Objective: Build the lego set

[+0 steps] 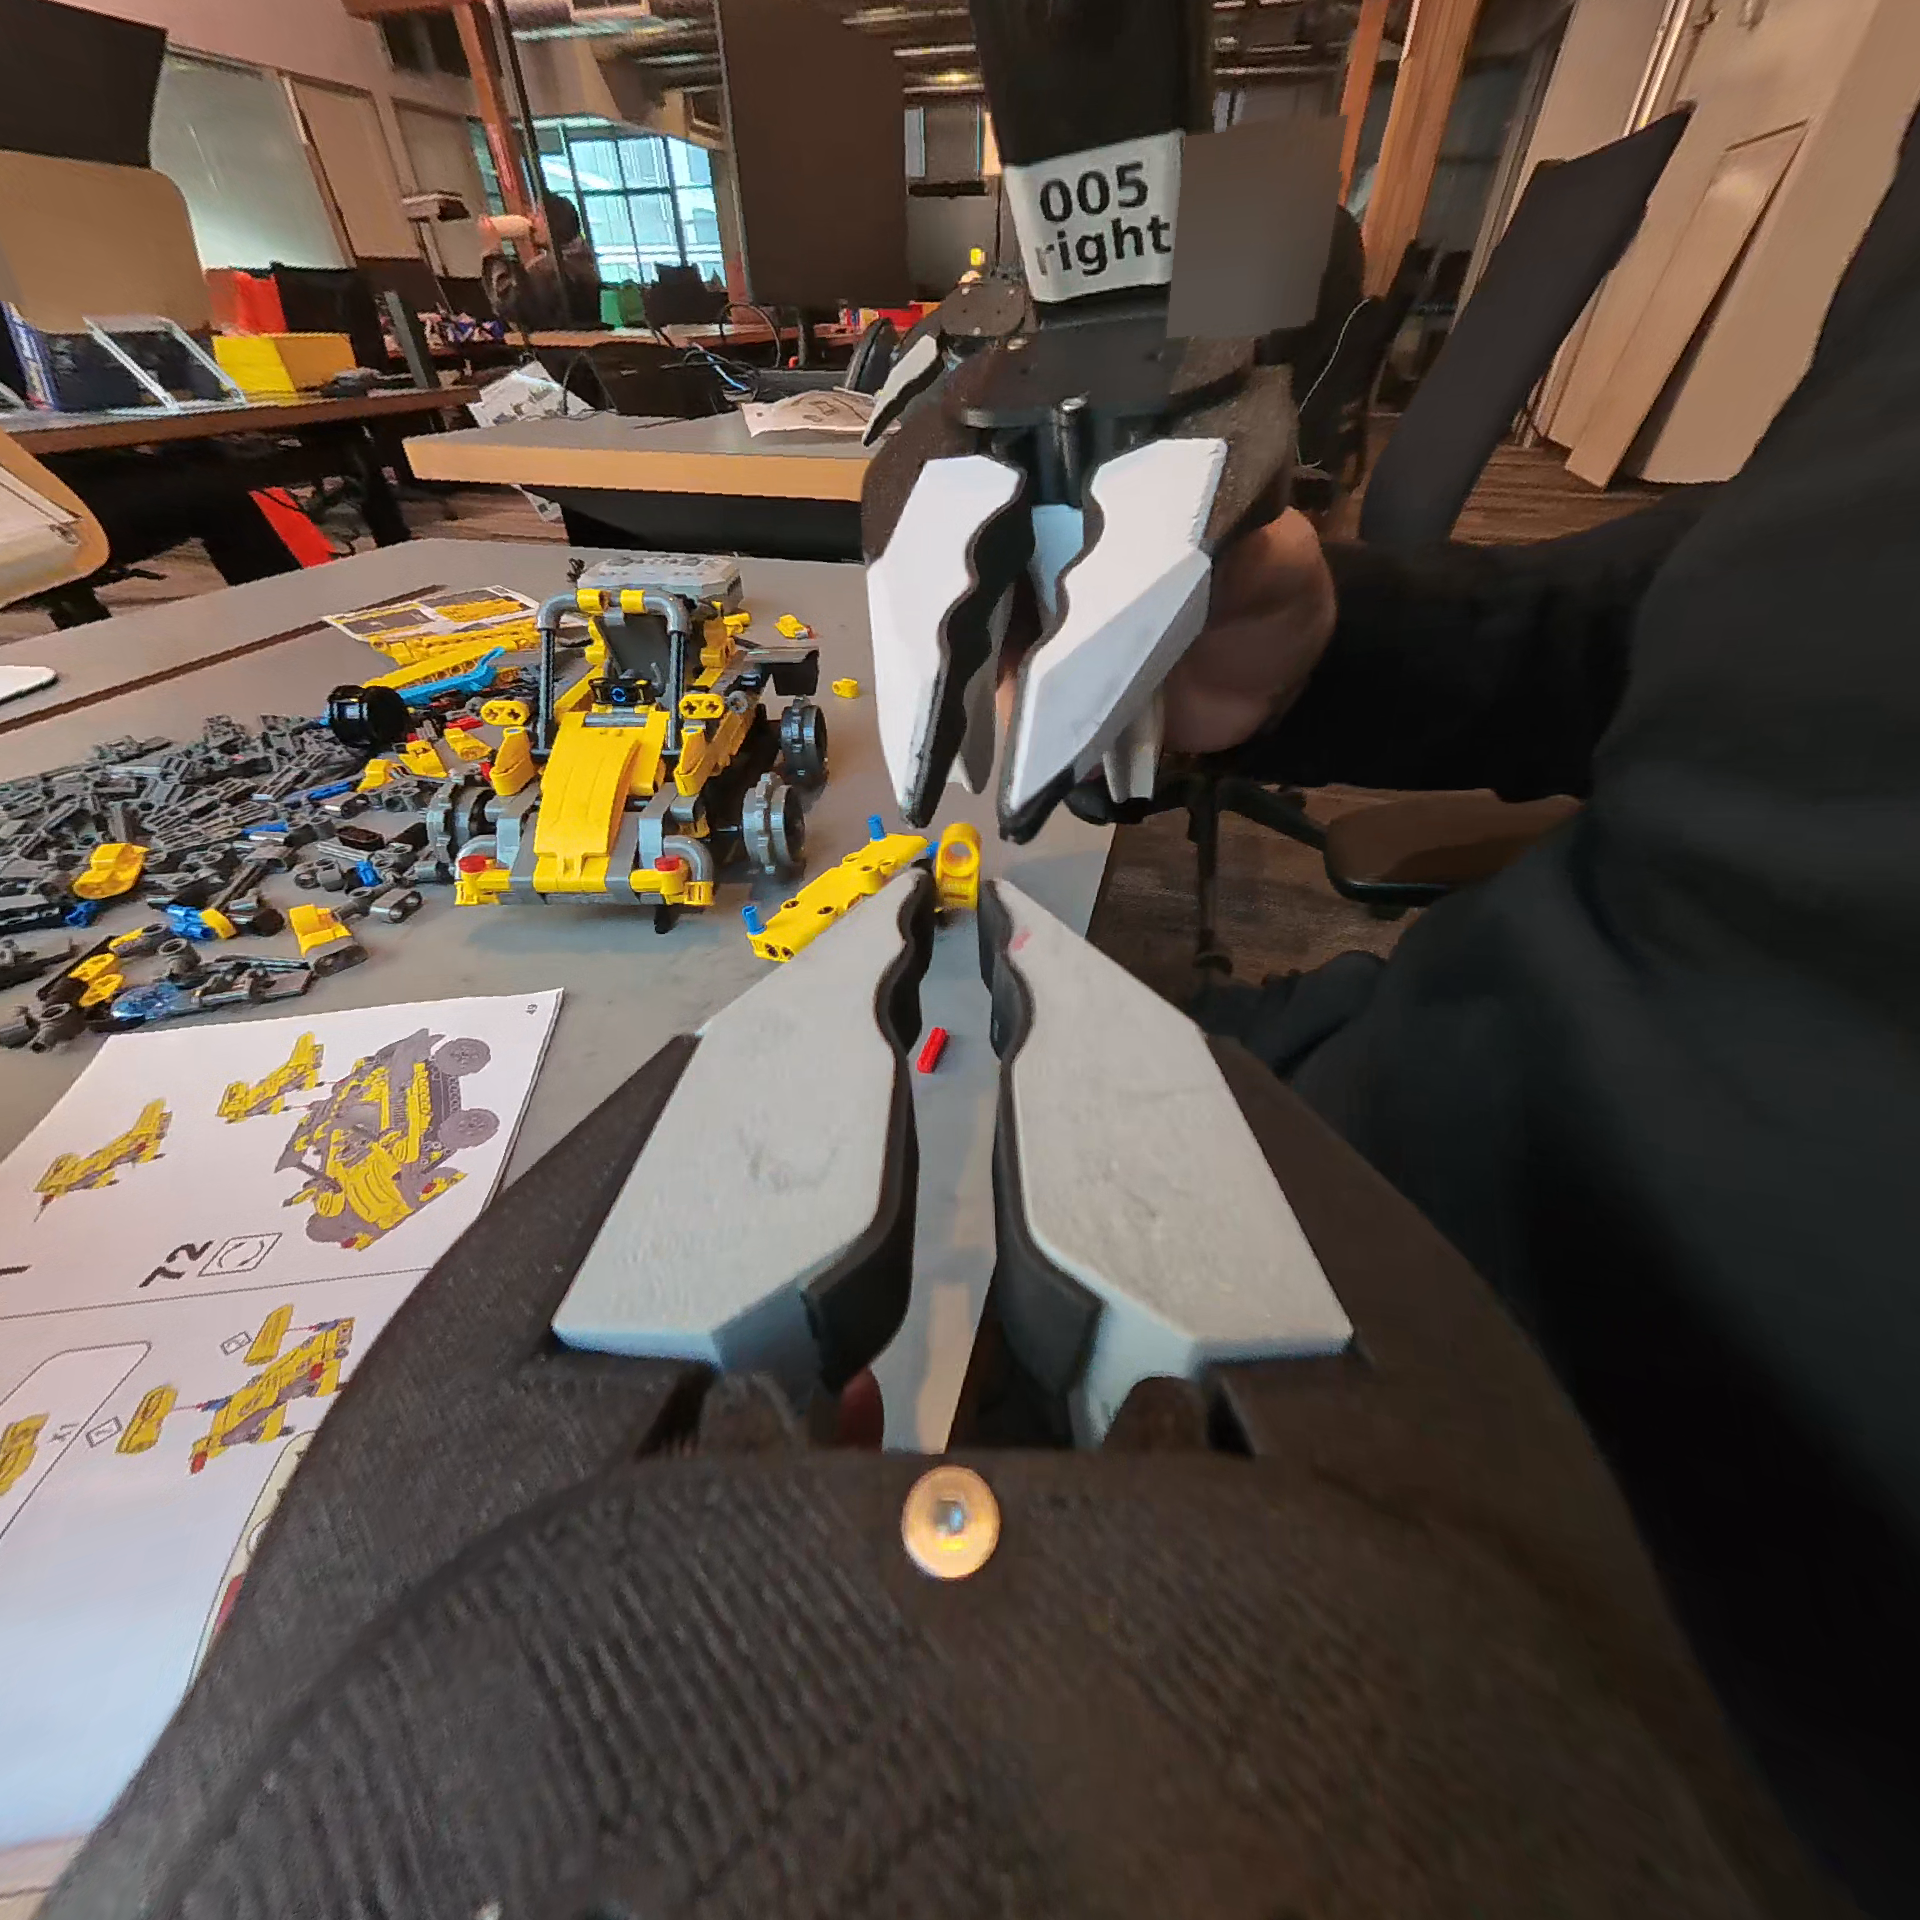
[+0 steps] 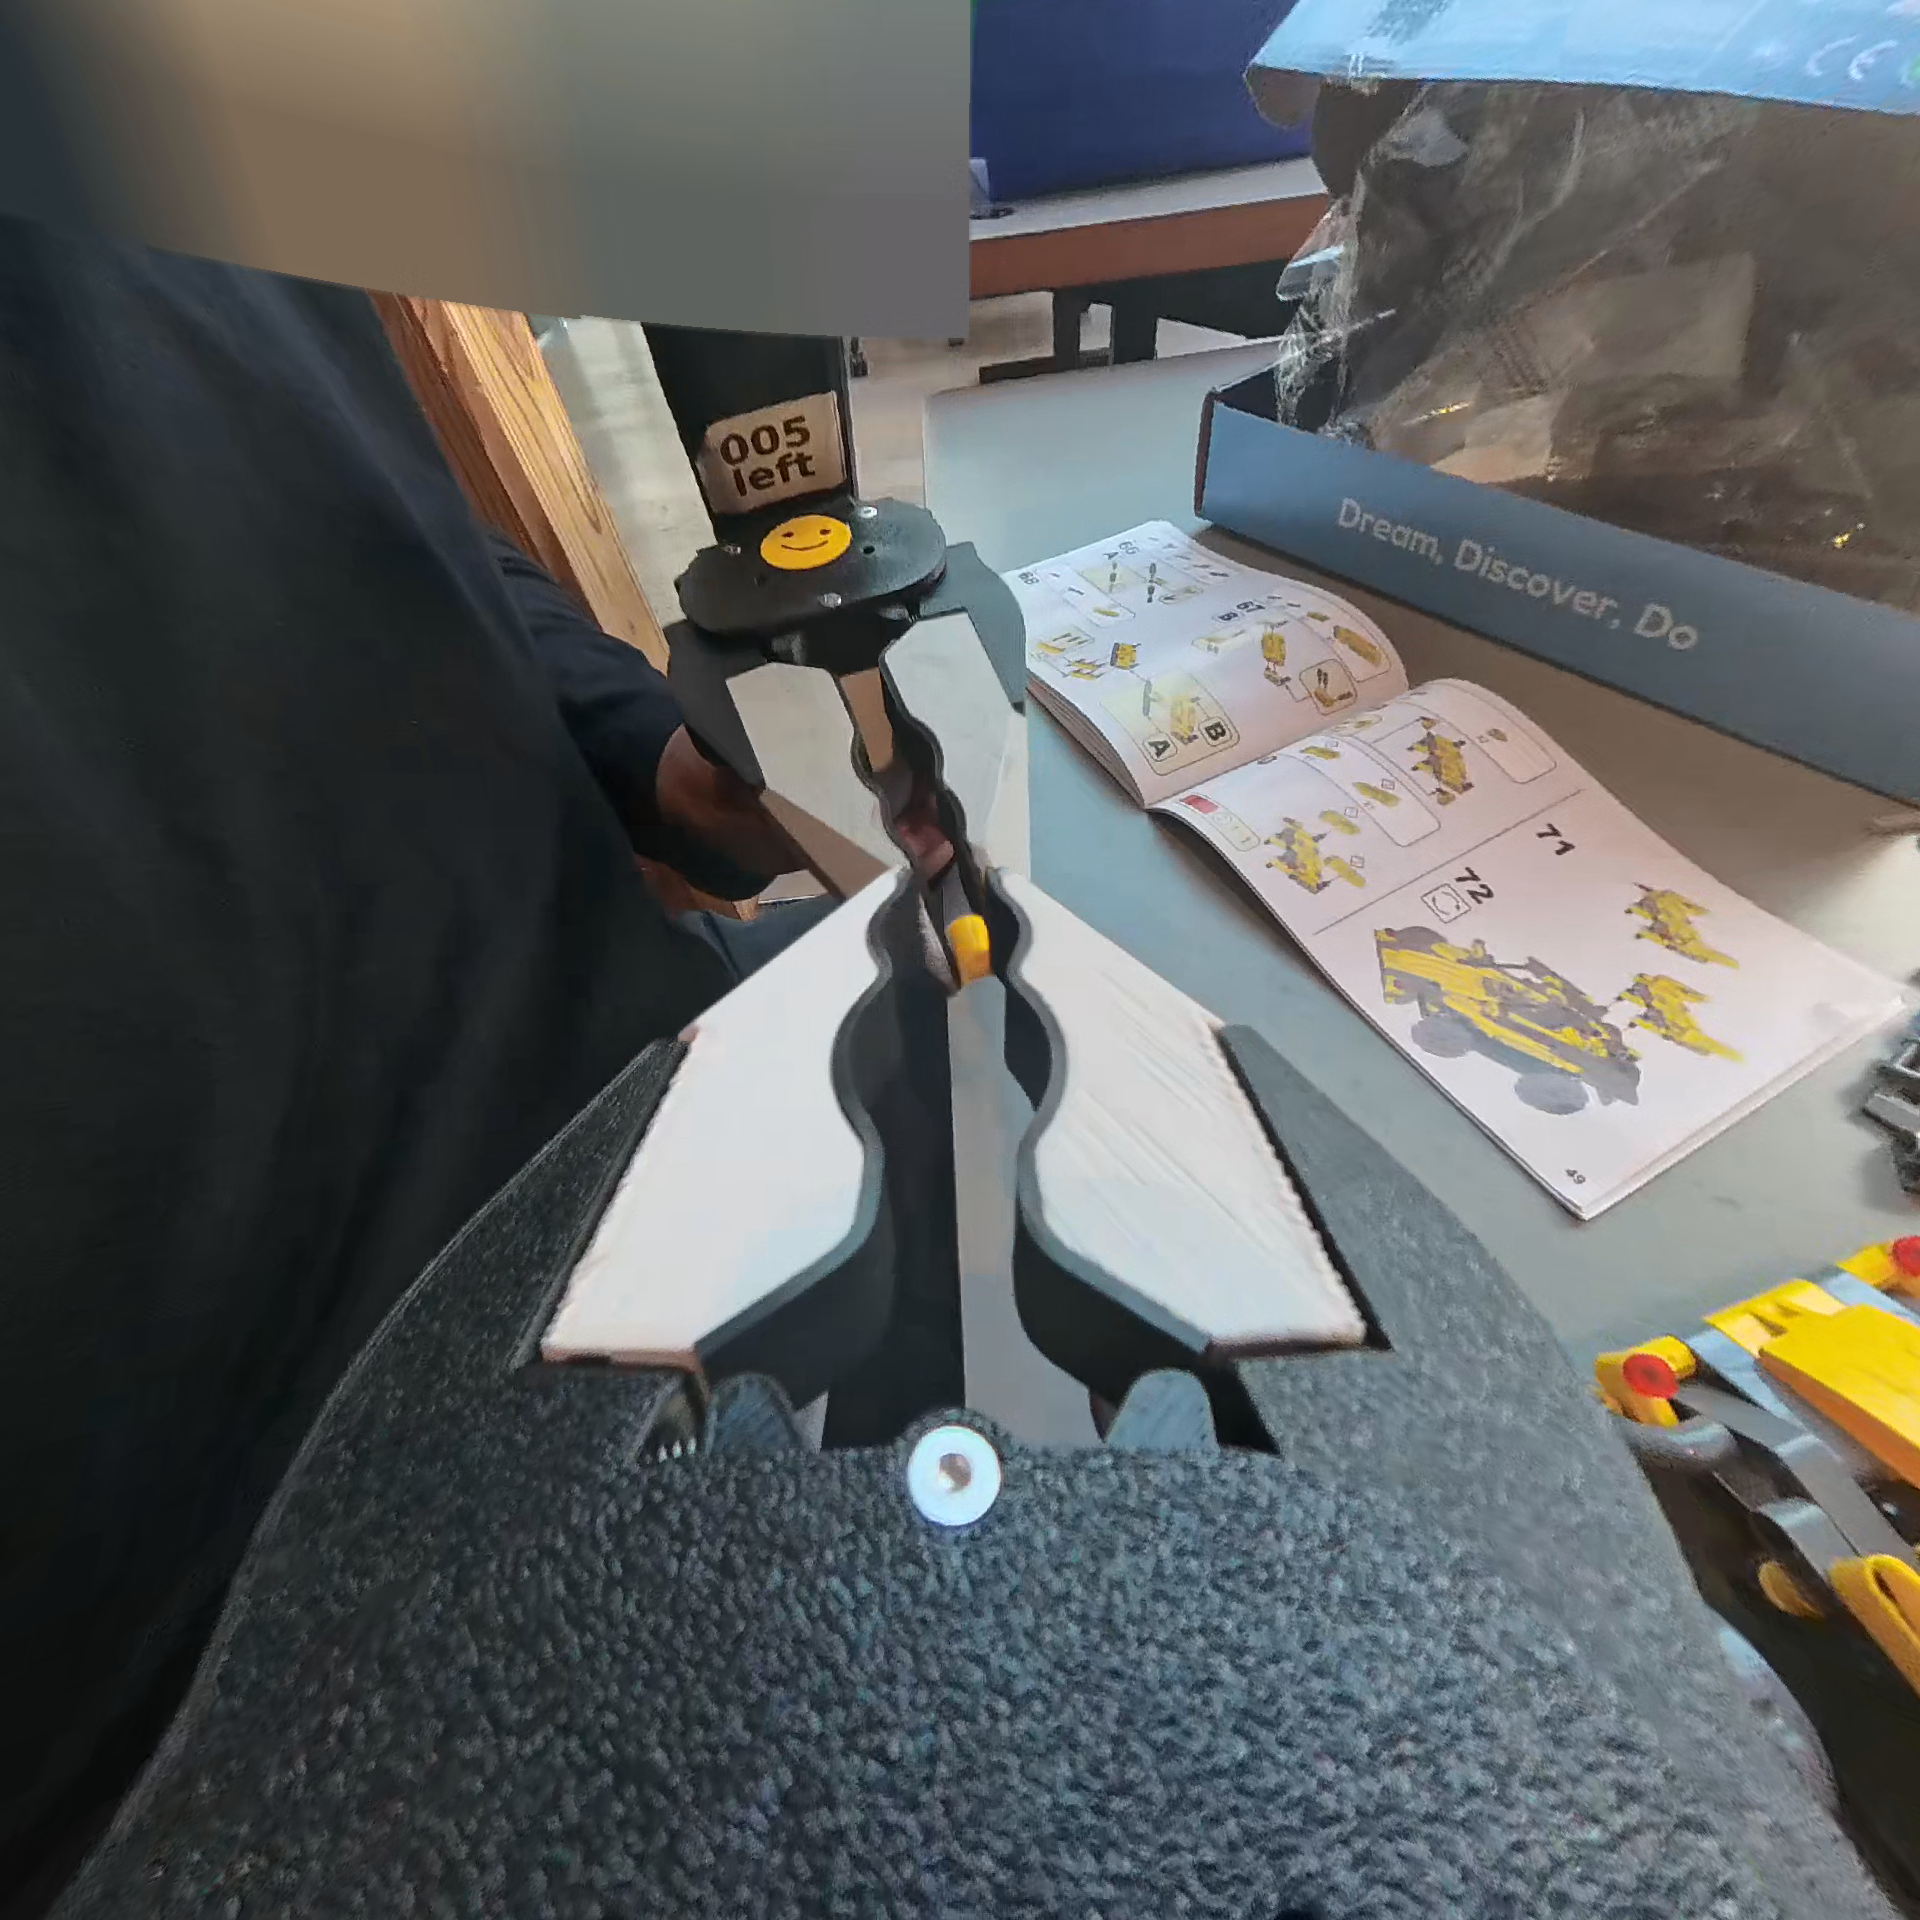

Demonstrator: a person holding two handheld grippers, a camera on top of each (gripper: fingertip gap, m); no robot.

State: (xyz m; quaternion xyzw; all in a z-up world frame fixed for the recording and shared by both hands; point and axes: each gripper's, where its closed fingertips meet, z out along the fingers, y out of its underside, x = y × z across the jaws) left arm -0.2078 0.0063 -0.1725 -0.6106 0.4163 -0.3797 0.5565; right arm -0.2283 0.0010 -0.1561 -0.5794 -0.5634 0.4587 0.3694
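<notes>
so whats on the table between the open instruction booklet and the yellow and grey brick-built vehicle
Bare grey tabletop. In the left wrist view nothing lies between the open instruction booklet and the front of the yellow and grey brick-built vehicle; the loose grey and yellow pieces lie off to the side.

My grey table (image 1: 623, 966) carries a half-built yellow vehicle (image 1: 623, 769), a spread of loose grey and yellow parts (image 1: 187, 821) (piled to its left), a yellow beam (image 1: 831, 894), a small red pin (image 1: 933, 1049), an open instruction booklet (image 2: 1455, 883) and a blue box (image 2: 1558, 582).
</notes>
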